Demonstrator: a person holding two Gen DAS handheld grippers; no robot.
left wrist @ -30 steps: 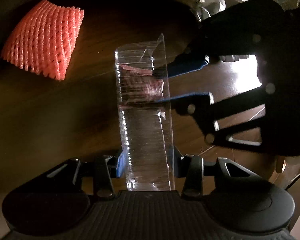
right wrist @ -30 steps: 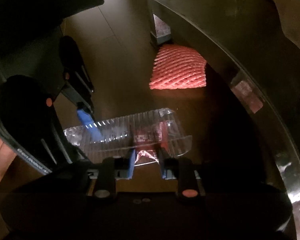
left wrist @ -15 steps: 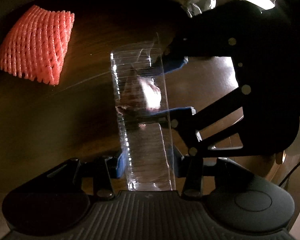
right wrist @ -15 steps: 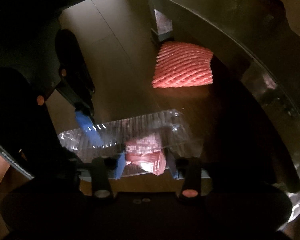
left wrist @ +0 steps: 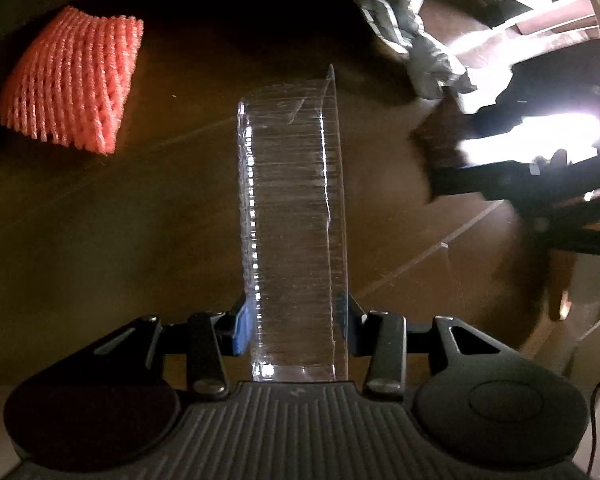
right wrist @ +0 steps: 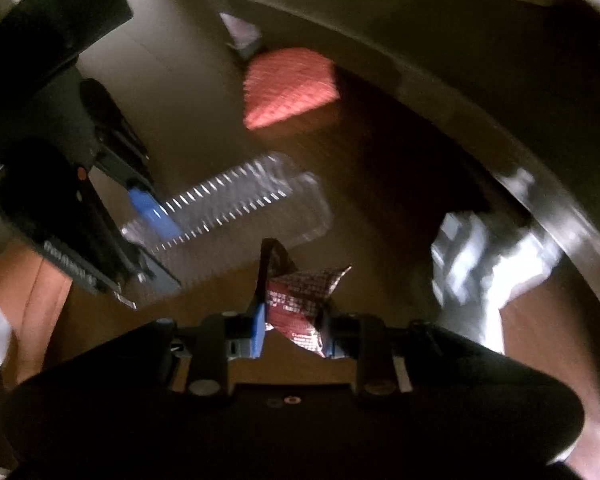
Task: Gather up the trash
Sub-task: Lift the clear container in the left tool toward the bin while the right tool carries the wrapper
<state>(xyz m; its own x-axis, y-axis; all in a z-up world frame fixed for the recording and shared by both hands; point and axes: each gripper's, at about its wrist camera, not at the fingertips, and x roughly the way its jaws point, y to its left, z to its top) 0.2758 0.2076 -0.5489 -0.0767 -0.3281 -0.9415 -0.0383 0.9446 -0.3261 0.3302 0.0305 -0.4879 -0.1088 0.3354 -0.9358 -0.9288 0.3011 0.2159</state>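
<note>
My left gripper (left wrist: 294, 328) is shut on a clear ribbed plastic tray (left wrist: 292, 216) that stands out lengthwise between its blue fingers; the tray also shows in the right wrist view (right wrist: 236, 204). My right gripper (right wrist: 294, 334) is shut on a red printed wrapper (right wrist: 300, 300), held apart from the tray, to its right. In the left wrist view the right gripper's body (left wrist: 540, 184) is at the right edge, blurred.
An orange foam fruit net (left wrist: 72, 92) lies on the dark wooden table (left wrist: 100, 220) at the far left, also in the right wrist view (right wrist: 288, 84). Crumpled silver foil (left wrist: 412, 40) lies at the far right by a metallic rim (right wrist: 572, 220).
My right gripper pulled the red wrapper out of the clear tray and drew back to the right. The left gripper kept hold of the tray.
</note>
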